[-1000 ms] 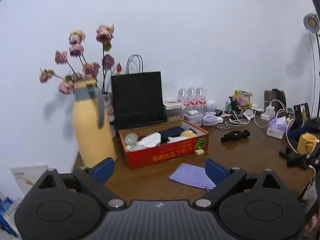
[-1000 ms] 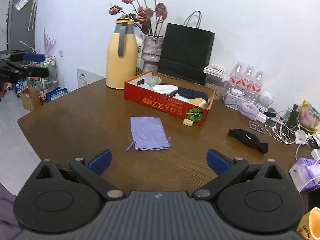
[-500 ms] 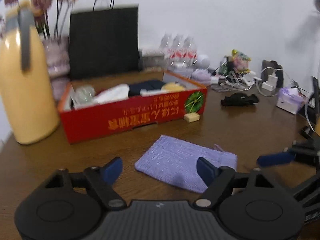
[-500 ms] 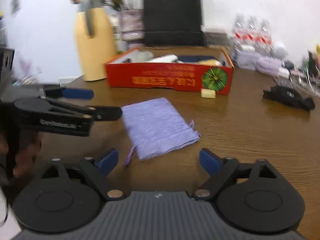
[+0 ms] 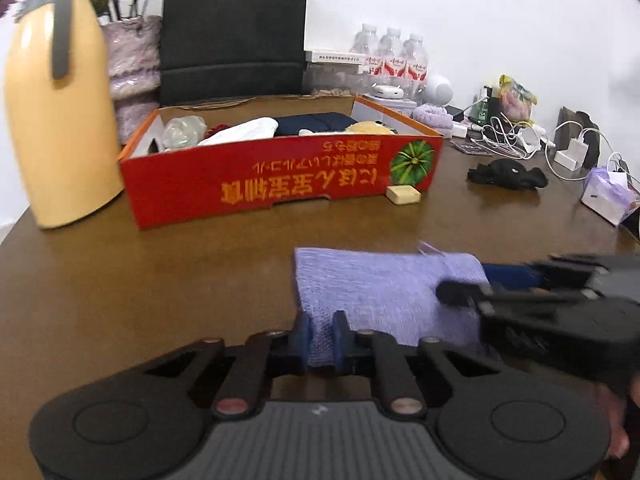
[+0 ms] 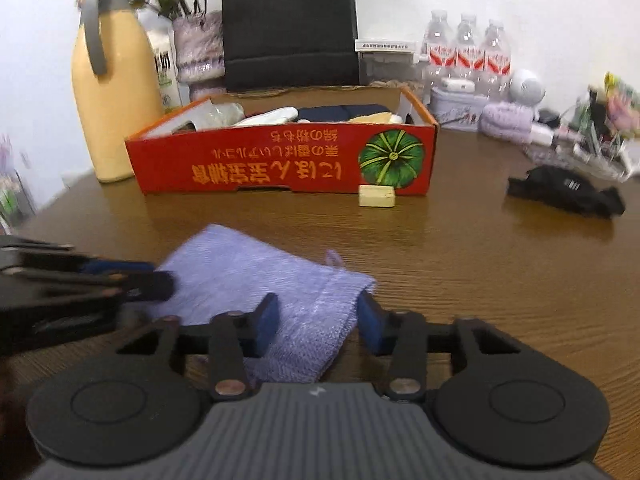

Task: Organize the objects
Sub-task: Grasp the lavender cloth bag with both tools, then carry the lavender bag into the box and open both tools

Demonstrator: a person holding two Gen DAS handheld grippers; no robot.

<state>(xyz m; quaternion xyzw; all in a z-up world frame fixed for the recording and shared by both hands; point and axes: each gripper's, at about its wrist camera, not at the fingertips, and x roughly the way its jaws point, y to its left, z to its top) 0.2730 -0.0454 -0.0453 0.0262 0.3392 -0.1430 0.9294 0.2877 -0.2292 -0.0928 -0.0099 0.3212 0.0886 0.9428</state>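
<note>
A lilac knitted pouch (image 5: 384, 288) lies flat on the brown table in front of the red cardboard box (image 5: 280, 176). My left gripper (image 5: 320, 338) is shut on the pouch's near left edge. My right gripper (image 6: 316, 322) straddles the pouch's (image 6: 280, 280) other end, its jaws partly closed with cloth between them and a gap still showing. Each gripper shows in the other's view, the right gripper (image 5: 468, 288) at the right side and the left gripper (image 6: 156, 280) at the left side. The box (image 6: 280, 160) holds white, dark blue and yellow items.
A yellow thermos jug (image 5: 56, 100) stands left of the box, a black paper bag (image 5: 232, 28) and flower vase (image 5: 132, 60) behind it. A small cream block (image 5: 403, 194) lies by the box front. A black strap (image 6: 564, 190), water bottles (image 6: 464, 52), chargers and cables (image 5: 516, 140) crowd the right.
Both grippers dropped to the table and closed in on the pouch. The left went from open to shut on its edge. The right narrowed around the other end.
</note>
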